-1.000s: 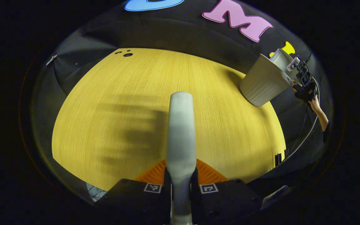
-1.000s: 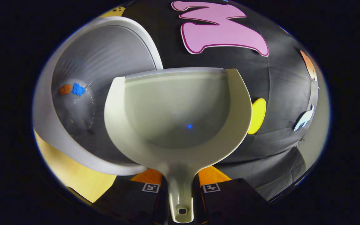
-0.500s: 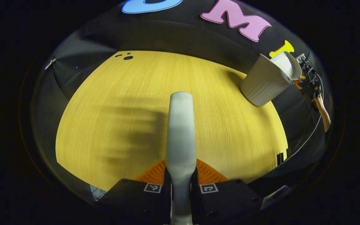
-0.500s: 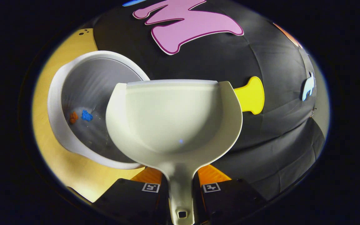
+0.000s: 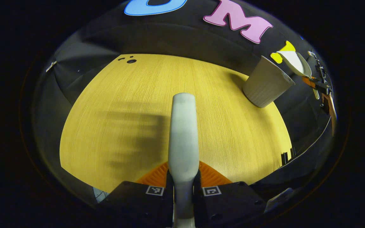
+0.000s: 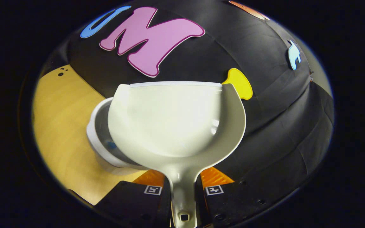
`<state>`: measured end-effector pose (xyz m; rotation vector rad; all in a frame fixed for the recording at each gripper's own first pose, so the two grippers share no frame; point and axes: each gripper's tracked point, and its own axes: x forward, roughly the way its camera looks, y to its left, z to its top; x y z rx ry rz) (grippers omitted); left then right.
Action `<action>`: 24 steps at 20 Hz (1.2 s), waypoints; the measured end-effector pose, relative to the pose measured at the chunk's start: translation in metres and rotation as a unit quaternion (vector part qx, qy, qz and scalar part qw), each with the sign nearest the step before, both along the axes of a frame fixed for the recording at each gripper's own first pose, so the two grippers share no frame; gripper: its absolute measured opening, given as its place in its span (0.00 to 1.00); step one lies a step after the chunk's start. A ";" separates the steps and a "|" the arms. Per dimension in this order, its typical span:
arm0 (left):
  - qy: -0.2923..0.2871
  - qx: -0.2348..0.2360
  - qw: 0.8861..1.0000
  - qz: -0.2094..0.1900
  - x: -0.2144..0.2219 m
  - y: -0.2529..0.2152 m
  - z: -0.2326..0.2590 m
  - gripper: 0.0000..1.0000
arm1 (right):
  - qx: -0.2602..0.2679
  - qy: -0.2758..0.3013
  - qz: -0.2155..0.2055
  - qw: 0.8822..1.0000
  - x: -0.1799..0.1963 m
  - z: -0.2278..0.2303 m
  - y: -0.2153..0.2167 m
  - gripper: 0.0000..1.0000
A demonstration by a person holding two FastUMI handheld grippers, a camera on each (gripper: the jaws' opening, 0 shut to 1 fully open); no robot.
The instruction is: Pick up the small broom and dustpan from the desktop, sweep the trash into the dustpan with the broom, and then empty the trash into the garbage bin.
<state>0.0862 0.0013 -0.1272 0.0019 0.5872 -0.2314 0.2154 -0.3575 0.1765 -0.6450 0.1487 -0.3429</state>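
Left tool (image 5: 182, 185): both fingers pressed against the pale grey handle of the small broom (image 5: 182, 133), clamped on it, handle running straight ahead over the yellow wood-grain surface (image 5: 112, 95); bristles not visible. Soft blurred shadow on the surface just left of the handle. Small dark holes (image 5: 131, 60) at the far left of the surface.

At the far right of the left gripper view: pale ribbed garbage bin (image 5: 265, 84) standing on the surface near its far right edge. Above and just right of the bin's rim: the dustpan (image 5: 295, 63), lifted off the bin, held by the right tool (image 5: 315, 83), with a hand (image 5: 328, 106) behind it.

Right tool (image 6: 182, 190): both fingers closed on the narrow handle of the cream dustpan (image 6: 173, 120), clamped on it. Pan scoop facing the camera, inside bare, front lip at the far side. Behind and to the left of the pan: garbage bin (image 6: 101, 145), partly hidden, open mouth up, a blue scrap of trash (image 6: 111, 145) visible inside near the pan's left wall. Bin resting on the surface (image 6: 62, 126), dark cloth wall beyond
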 end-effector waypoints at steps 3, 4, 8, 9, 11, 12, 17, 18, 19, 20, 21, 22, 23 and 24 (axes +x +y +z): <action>-0.021 0.027 0.999 -0.005 0.004 0.010 0.009 0.29 | 0.041 -0.008 0.023 0.999 -0.006 0.015 0.010 0.35; -0.032 0.034 0.999 -0.006 0.004 0.013 0.014 0.30 | 0.066 -0.008 0.033 0.997 -0.006 0.021 0.010 0.35; -0.063 0.031 0.997 -0.018 0.014 0.014 0.019 0.30 | 0.145 -0.009 0.074 0.987 -0.007 0.040 0.021 0.35; -0.064 0.026 0.997 -0.018 0.015 0.016 0.018 0.30 | 0.151 -0.009 0.081 0.985 -0.012 0.041 0.023 0.35; -0.065 0.019 0.998 -0.017 0.015 0.018 0.016 0.28 | 0.163 -0.002 0.097 0.982 -0.011 0.038 0.027 0.35; -0.068 0.018 0.997 -0.014 0.015 0.022 0.016 0.30 | 0.179 0.005 0.109 0.978 -0.011 0.035 0.031 0.35; -0.058 0.012 0.998 -0.004 0.016 0.038 0.004 0.28 | 0.233 0.082 0.161 0.955 -0.002 0.004 0.027 0.35; -0.055 0.013 0.998 -0.001 0.018 0.042 0.002 0.28 | 0.235 0.097 0.165 0.953 -0.003 -0.002 0.030 0.32; -0.053 0.017 0.998 0.002 0.020 0.048 -0.001 0.28 | 0.239 0.114 0.168 0.949 -0.004 -0.005 0.029 0.32; -0.051 0.019 0.999 0.005 0.020 0.053 -0.003 0.31 | 0.248 0.132 0.169 0.945 -0.002 -0.007 0.028 0.35; -0.050 0.021 0.999 0.009 0.022 0.057 -0.005 0.31 | 0.257 0.151 0.170 0.939 -0.002 -0.011 0.026 0.37; -0.048 0.023 0.998 0.011 0.025 0.061 -0.006 0.30 | 0.262 0.168 0.168 0.935 -0.003 -0.016 0.020 0.37; -0.045 0.026 0.999 0.014 0.028 0.064 -0.010 0.30 | 0.263 0.182 0.163 0.933 -0.002 -0.021 0.010 0.35; -0.040 0.028 0.999 0.016 0.030 0.066 -0.013 0.29 | 0.265 0.194 0.154 0.932 -0.003 -0.032 0.004 0.35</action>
